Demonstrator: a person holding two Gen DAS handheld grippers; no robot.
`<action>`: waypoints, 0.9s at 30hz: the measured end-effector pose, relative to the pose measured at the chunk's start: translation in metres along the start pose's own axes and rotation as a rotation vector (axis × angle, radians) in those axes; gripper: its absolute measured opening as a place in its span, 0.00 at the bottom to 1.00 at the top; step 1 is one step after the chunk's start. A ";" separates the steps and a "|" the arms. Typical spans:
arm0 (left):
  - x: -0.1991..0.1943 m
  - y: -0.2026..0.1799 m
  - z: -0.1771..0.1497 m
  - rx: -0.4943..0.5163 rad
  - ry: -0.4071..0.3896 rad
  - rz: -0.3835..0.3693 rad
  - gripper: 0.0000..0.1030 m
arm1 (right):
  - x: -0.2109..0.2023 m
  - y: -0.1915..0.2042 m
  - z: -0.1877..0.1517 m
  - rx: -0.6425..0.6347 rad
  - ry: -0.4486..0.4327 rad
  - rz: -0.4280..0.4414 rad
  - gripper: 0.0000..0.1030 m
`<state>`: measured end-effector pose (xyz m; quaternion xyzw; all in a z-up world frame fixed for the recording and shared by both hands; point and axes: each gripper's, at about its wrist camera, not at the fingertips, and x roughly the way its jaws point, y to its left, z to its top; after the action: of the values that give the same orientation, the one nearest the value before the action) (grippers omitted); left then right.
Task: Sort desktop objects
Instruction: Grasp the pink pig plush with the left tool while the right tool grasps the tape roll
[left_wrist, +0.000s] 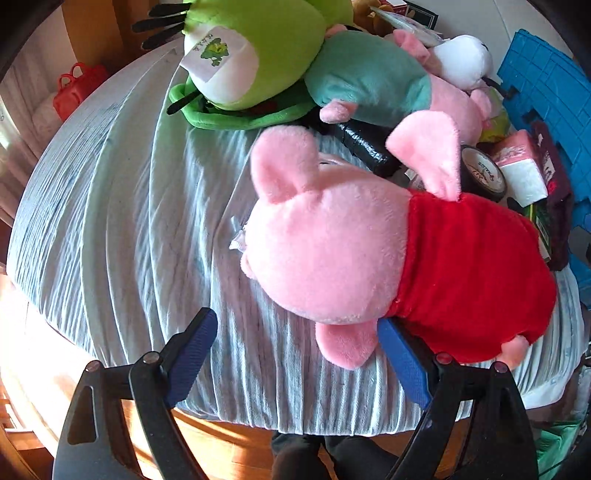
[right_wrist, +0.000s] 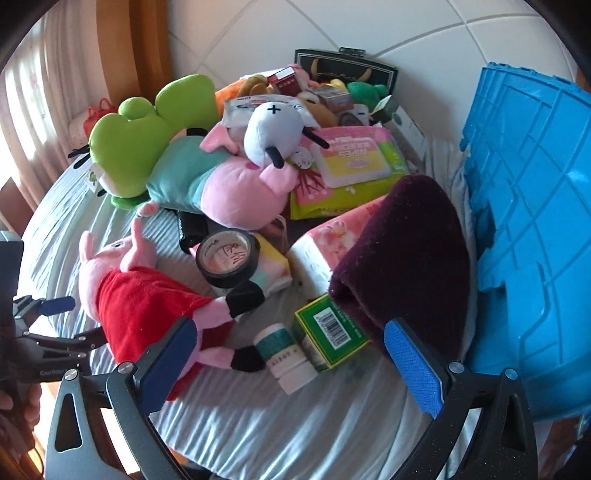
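Observation:
A pink pig plush in a red dress (left_wrist: 388, 258) lies on the striped grey cloth (left_wrist: 129, 221); it also shows in the right wrist view (right_wrist: 147, 306). My left gripper (left_wrist: 295, 354) is open, its right finger against the plush's lower edge, its left finger over bare cloth. My right gripper (right_wrist: 291, 369) is open, low over the cloth, with a white pill bottle (right_wrist: 284, 354) and a green box (right_wrist: 328, 332) between its fingers. The left gripper (right_wrist: 55, 321) shows at the left edge of the right wrist view.
A green frog plush (right_wrist: 136, 147), a teal-and-pink pig plush (right_wrist: 221, 184), a white plush (right_wrist: 273, 129), a black tape roll (right_wrist: 227, 258), wipes packs (right_wrist: 354, 155), a dark purple cloth (right_wrist: 406, 258) and a blue crate (right_wrist: 532, 221) crowd the far side and the right.

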<state>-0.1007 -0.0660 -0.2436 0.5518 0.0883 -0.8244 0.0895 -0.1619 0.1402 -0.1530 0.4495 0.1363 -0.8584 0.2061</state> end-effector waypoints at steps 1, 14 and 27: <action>0.002 0.000 0.002 -0.006 0.000 0.014 0.87 | 0.004 0.000 0.001 -0.008 0.008 0.004 1.00; 0.006 0.030 0.052 0.011 -0.023 0.155 0.85 | 0.042 0.042 0.007 -0.035 0.114 0.048 1.00; -0.058 0.035 0.055 -0.179 -0.007 -0.117 0.83 | 0.027 0.040 -0.006 0.168 0.098 0.128 1.00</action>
<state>-0.1195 -0.1102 -0.1711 0.5326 0.1931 -0.8191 0.0905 -0.1525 0.1014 -0.1806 0.5146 0.0446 -0.8288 0.2151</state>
